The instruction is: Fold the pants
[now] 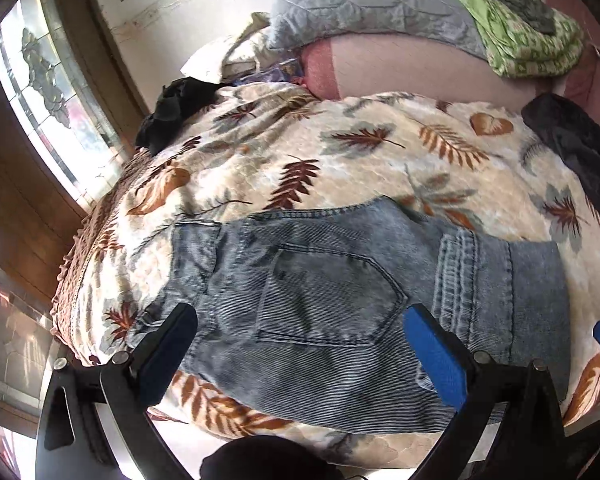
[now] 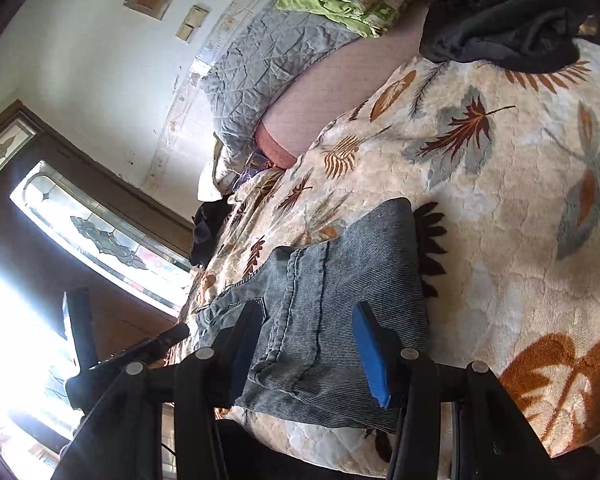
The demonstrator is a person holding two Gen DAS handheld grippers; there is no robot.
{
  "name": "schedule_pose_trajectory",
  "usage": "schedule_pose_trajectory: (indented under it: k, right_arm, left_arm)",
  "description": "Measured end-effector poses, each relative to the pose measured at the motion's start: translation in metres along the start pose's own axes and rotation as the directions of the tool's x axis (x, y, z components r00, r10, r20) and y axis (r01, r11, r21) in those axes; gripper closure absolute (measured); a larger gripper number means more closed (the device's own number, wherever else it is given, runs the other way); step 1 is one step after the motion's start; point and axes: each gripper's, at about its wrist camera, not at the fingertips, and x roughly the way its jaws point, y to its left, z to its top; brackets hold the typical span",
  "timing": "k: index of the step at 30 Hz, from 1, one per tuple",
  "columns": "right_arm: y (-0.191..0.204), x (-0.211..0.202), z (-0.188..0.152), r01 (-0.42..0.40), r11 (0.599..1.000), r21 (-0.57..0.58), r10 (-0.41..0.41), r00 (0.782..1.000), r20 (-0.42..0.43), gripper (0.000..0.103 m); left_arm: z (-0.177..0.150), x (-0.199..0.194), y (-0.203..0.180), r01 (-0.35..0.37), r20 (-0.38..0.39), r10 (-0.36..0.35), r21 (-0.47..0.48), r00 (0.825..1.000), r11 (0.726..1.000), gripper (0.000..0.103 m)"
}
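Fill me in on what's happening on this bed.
A person holding two claws is folding blue jeans on a leaf-print blanket. The jeans already lie folded into a compact bundle, back pocket facing up. The left claw and right claw are both open, fingers straddling the denim without gripping it. Dark clothes and a green bundle lie farther up the bed.
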Motion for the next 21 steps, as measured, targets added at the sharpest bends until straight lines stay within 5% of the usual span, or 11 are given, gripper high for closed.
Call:
schedule_pose_trajectory:
  k: [10,21]
  right_arm:
    - [0.005,0.006,-0.005,0.023,0.999,-0.024,-0.023,1.0,-0.006,0.052]
    - [0.005,0.001,-0.005,0.0,1.0,-0.016,0.0,1.0,0.003,0.052]
  left_arm:
    - [-0.012,0.007,0.118,-0.14,-0.03,0.137,-0.15,0.99,0.979,0.0]
    - [-0.061,0.052,0.192,-0.154,-0.216,0.091,-0.296,0.972,0.943,0.0]
